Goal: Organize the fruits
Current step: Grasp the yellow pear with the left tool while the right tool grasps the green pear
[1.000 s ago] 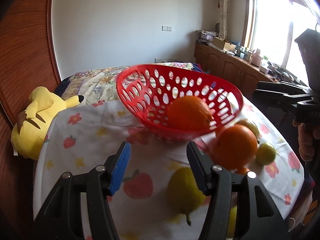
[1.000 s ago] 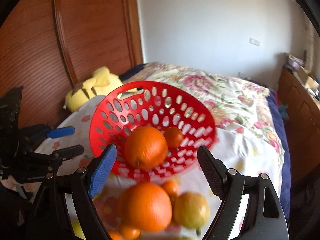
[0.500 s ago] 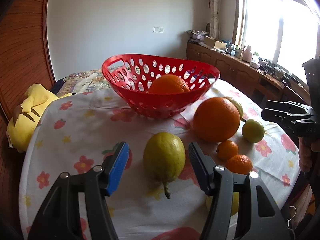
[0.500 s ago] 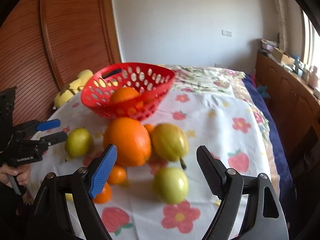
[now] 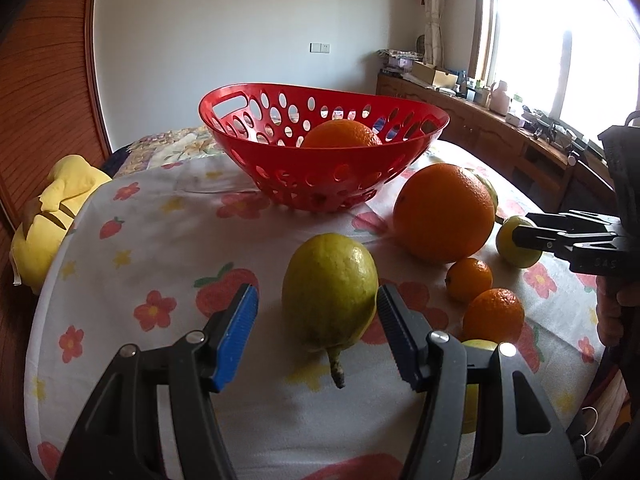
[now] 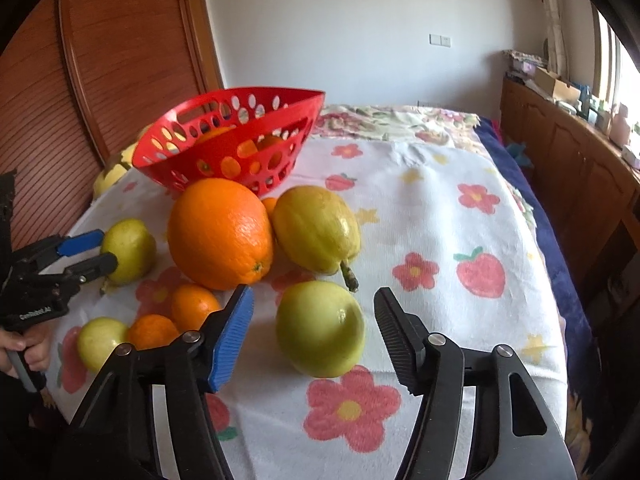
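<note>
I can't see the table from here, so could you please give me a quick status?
Left tool open around stemmed yellow fruit. Right tool closing on green fruit, no contact yet. Red basket holds oranges. Nothing blocking.

Red basket [image 5: 320,184], orange orange [image 5: 442,212] (cloth [image 5: 160,240]: floral).

Daylight pours in from the blown-out wooden-framed window [image 5: 560,28], so that corner is pure white glare. The flower-print white tablecloth [image 5: 168,240] is evenly lit with soft shadows under the fruit. Both views are sharp, with heavy fisheye bending and dark vignetted corners.
</note>
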`<state>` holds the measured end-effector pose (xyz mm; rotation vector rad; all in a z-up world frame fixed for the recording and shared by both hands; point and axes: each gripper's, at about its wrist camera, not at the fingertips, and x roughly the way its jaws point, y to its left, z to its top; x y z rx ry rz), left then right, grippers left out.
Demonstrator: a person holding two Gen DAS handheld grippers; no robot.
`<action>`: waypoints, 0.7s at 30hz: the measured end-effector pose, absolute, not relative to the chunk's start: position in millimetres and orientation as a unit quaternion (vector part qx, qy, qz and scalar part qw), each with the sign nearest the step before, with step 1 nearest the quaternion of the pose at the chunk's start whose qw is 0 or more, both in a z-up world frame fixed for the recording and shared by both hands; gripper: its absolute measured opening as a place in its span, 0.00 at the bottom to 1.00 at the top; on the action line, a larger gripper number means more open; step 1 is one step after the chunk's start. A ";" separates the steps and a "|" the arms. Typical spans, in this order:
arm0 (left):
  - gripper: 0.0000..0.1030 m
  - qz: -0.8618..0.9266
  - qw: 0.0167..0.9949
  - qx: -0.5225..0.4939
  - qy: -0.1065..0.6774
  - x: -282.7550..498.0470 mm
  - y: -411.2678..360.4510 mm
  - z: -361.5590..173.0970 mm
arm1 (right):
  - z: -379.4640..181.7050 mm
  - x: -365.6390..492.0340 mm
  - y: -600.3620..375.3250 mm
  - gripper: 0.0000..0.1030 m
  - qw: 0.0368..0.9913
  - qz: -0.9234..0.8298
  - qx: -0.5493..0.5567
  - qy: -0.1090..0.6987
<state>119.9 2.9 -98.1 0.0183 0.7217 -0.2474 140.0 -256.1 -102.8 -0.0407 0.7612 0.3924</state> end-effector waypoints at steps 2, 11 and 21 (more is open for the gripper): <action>0.61 -0.121 0.928 0.010 0.353 120.3 2.6 -98.6 | -107.5 142.2 -256.2 0.59 0.906 0.189 -0.020 0.378; 0.61 -0.120 0.928 0.011 0.353 120.0 2.6 -99.1 | -126.4 145.8 -256.1 0.50 0.895 0.190 -0.015 0.404; 0.61 -0.118 0.926 0.019 0.359 121.8 0.8 -100.3 | -120.4 121.2 -255.4 0.50 0.900 0.200 -0.022 0.386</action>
